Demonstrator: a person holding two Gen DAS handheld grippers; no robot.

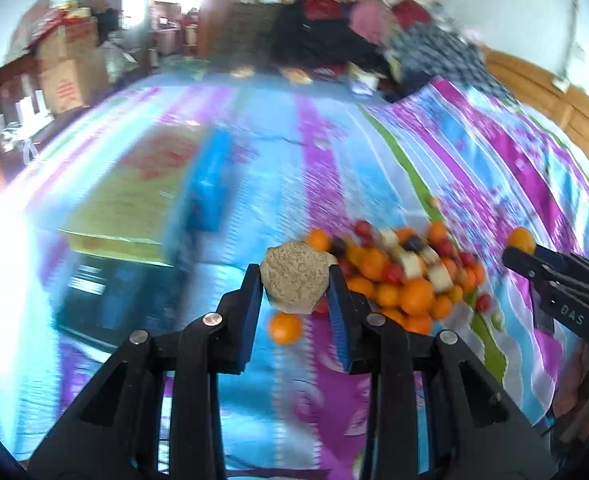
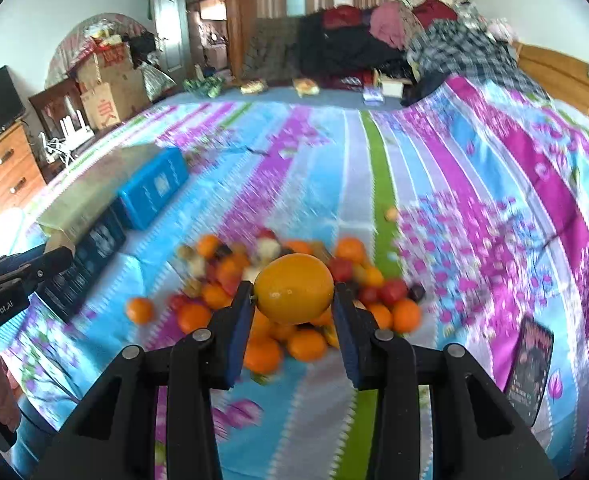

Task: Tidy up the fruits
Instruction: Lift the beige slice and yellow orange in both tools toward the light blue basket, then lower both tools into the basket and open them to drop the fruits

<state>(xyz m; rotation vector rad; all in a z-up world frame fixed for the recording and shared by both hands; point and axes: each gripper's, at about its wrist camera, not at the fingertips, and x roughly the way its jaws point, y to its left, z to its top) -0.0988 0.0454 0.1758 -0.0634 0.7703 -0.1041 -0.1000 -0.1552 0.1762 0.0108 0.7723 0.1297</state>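
A pile of small fruits (image 1: 410, 272), mostly oranges with red, white and dark pieces, lies on the striped bedspread; it also shows in the right wrist view (image 2: 294, 312). My left gripper (image 1: 296, 280) is shut on a brown speckled fruit (image 1: 295, 278), held above the bed left of the pile. My right gripper (image 2: 293, 292) is shut on a yellow-orange fruit (image 2: 293, 288) above the pile; it shows in the left wrist view (image 1: 518, 250) at the right. One orange (image 1: 285, 328) lies apart from the pile.
A blue box (image 2: 154, 186), a dark box (image 2: 82, 264) and a yellowish box (image 2: 90, 192) lie on the bed to the left. A dark booklet (image 2: 530, 368) lies at the right. Clothes (image 2: 394, 44) are heaped at the far end. A dresser (image 2: 2, 168) stands left.
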